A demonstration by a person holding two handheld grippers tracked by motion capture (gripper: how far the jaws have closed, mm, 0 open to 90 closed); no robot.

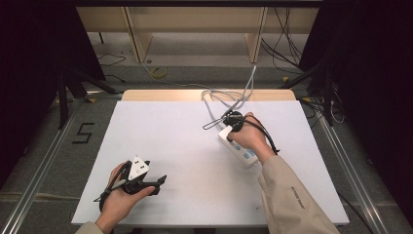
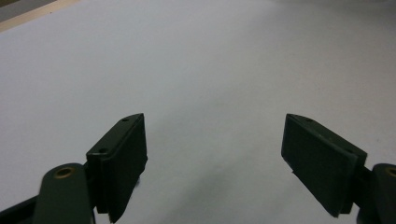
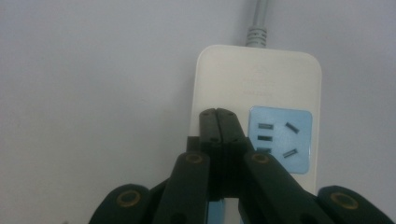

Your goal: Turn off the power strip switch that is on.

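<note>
A white power strip lies on the right half of the white table, and its grey cord runs off the far edge. In the right gripper view the power strip has a blue socket panel and the cord leaves at the top. My right gripper is shut with nothing seen between its jaws, tips over the strip beside that socket; in the high view the right gripper sits at the strip's cord end. My left gripper rests near the front left, open over bare table.
A black cable loop lies on the table left of the right hand. Beyond the far edge stand a wooden bench, floor cables and a yellow ring. A "5" mark is on the floor at the left.
</note>
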